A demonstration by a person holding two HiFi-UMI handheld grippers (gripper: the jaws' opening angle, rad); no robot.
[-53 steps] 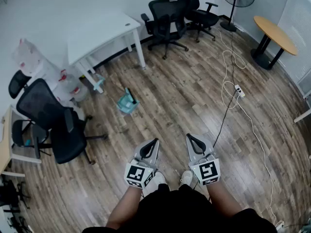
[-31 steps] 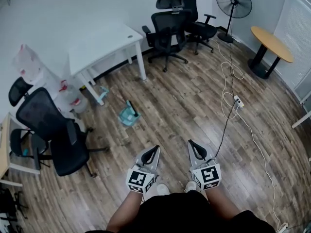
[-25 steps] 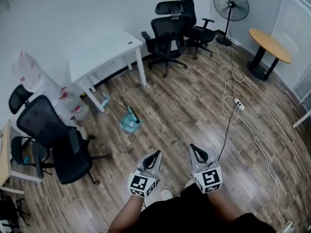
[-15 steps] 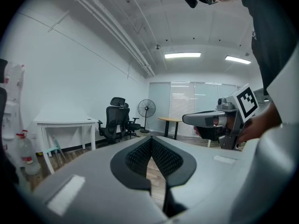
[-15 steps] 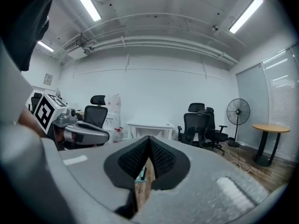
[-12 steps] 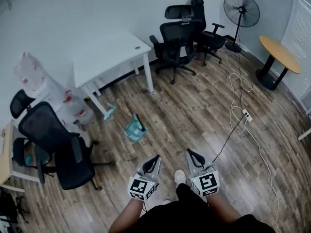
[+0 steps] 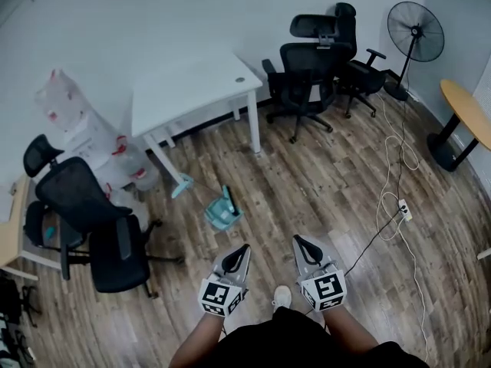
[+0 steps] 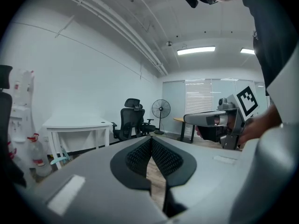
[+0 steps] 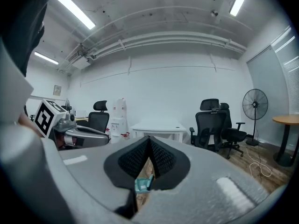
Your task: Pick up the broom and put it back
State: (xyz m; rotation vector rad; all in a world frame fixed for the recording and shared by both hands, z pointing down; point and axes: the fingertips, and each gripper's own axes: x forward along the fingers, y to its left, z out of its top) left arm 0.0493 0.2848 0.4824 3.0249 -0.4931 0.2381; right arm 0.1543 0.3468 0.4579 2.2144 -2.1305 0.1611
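A teal broom head with its dustpan (image 7: 222, 211) lies on the wooden floor in the head view, just ahead of both grippers. A teal handle end (image 7: 182, 185) rests by the white table's leg. My left gripper (image 7: 244, 248) is shut and empty, a short way behind the teal set. My right gripper (image 7: 298, 241) is also shut and holds nothing. In the right gripper view the teal set (image 9: 143, 184) shows low behind the closed jaws of the right gripper (image 9: 148, 140). The left gripper view shows the left gripper (image 8: 151, 141) closed, pointing across the room.
A white table (image 7: 192, 90) stands ahead left. Black office chairs (image 7: 92, 221) sit at the left, more chairs (image 7: 307, 71) at the back. A fan (image 7: 416, 33), a round table (image 7: 468, 117) and a floor cable with power strip (image 7: 402, 210) are at the right.
The person has walked forward and left, so the teal broom set and white table now lie closer. Both grippers stay shut, side by side.
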